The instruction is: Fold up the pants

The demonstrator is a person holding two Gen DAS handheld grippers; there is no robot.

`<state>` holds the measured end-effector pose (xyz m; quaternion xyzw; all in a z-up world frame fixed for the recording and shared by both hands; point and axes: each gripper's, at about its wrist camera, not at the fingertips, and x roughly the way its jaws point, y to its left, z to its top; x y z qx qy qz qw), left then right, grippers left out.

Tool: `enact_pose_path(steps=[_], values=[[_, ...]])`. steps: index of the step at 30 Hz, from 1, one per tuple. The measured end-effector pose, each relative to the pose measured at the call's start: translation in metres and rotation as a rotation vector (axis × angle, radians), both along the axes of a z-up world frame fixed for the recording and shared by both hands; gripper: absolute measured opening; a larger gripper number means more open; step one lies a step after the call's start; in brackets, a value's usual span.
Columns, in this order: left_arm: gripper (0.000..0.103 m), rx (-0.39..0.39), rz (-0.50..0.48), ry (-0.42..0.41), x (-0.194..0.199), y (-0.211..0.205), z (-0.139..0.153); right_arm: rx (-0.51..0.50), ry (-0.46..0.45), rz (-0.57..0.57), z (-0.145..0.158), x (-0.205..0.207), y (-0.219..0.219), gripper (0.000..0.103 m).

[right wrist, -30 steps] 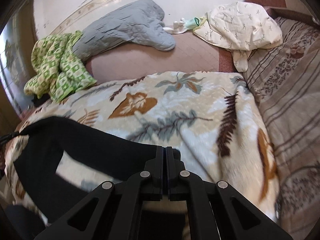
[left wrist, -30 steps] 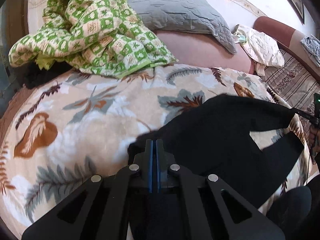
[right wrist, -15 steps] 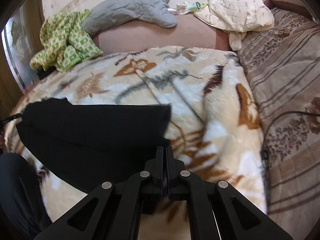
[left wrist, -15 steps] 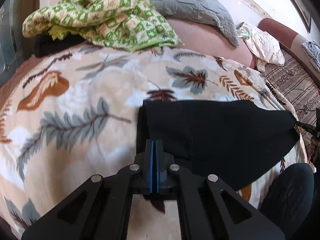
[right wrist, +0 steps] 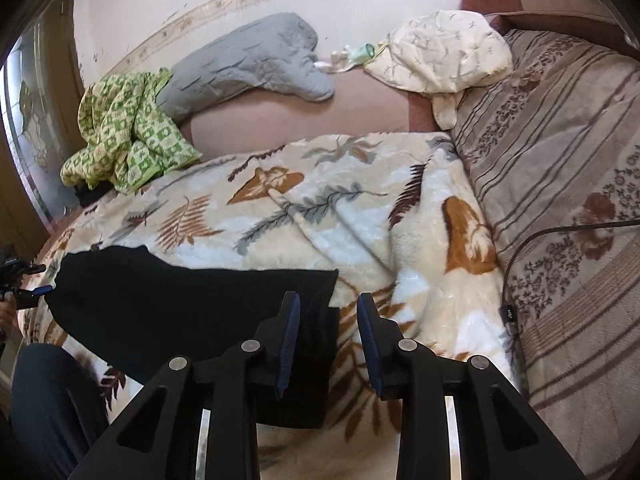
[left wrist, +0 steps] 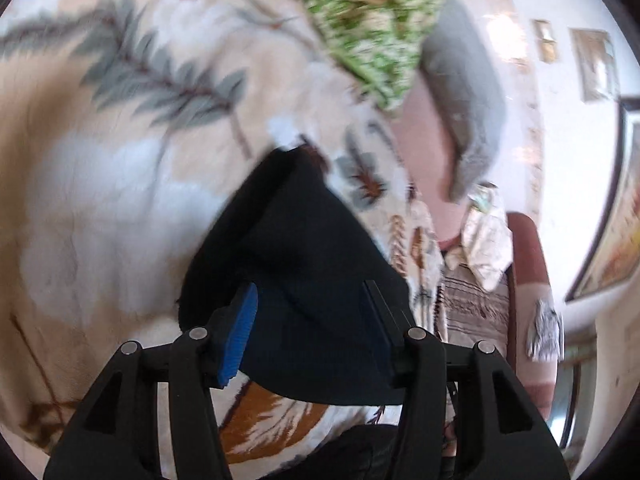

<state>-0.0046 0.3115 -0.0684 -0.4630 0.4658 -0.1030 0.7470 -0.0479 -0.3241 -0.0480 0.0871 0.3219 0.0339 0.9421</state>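
Black pants (right wrist: 180, 304) lie folded flat on the leaf-patterned blanket (right wrist: 320, 200). My right gripper (right wrist: 326, 340) hovers over their right end, jaws opening; the cloth edge lies below between the blue pads (right wrist: 289, 340), not pressed. In the blurred, rolled left wrist view the pants (left wrist: 304, 280) spread under my left gripper (left wrist: 310, 332), whose jaws are opening wide apart with black cloth lying loose between them. The left gripper also shows at the far left of the right wrist view (right wrist: 24, 284).
A green checked cloth (right wrist: 124, 132), a grey quilted pillow (right wrist: 248, 64) and a cream bundle (right wrist: 444, 52) lie at the back of the bed. A striped brown cover (right wrist: 568, 208) with a black cable (right wrist: 532, 248) lies right. A person's dark trouser leg (right wrist: 48, 408) is lower left.
Both grippers went from shut on the pants to spread jaws, letting the cloth drop flat on the blanket. The left wrist view has rolled sharply and sunk; the right gripper has pulled back.
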Motion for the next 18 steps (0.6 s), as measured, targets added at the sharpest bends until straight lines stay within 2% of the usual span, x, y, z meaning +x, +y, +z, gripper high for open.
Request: enact_pose_path(steps=[2, 6, 11, 12, 13, 14, 16, 17, 18], values=[[0.051, 0.010, 0.008, 0.003, 0.006, -0.004, -0.004, -0.017, 0.005, 0.014, -0.002, 0.001, 0.005, 0.030], [0.051, -0.020, 0.075, 0.005, 0.015, 0.000, -0.014, -0.030, 0.005, 0.025, -0.003, 0.001, 0.010, 0.030], [0.048, -0.024, 0.117, -0.014, 0.013, 0.004, -0.015, 0.011, -0.014, 0.016, 0.000, -0.002, 0.008, 0.030], [0.040, -0.012, 0.122, -0.015, 0.012, 0.003, -0.015, 0.048, -0.020, 0.008, 0.000, -0.004, 0.005, 0.031], [0.022, 0.005, 0.121, -0.013, 0.010, 0.003, -0.014, 0.101, -0.025, 0.003, 0.000, -0.006, 0.001, 0.031], [0.016, 0.018, 0.113, -0.011, 0.009, 0.001, -0.014, 0.160, -0.028, -0.002, -0.001, -0.006, -0.003, 0.035], [0.010, 0.039, 0.109, -0.021, 0.006, -0.001, -0.013, 0.329, -0.035, -0.022, -0.005, -0.009, -0.016, 0.045], [0.008, 0.043, 0.104, -0.030, 0.005, -0.002, -0.012, 0.440, -0.038, -0.044, -0.011, -0.010, -0.025, 0.051], [0.008, 0.048, 0.098, -0.037, 0.005, -0.003, -0.011, 0.582, -0.032, -0.071, -0.022, -0.010, -0.036, 0.052]])
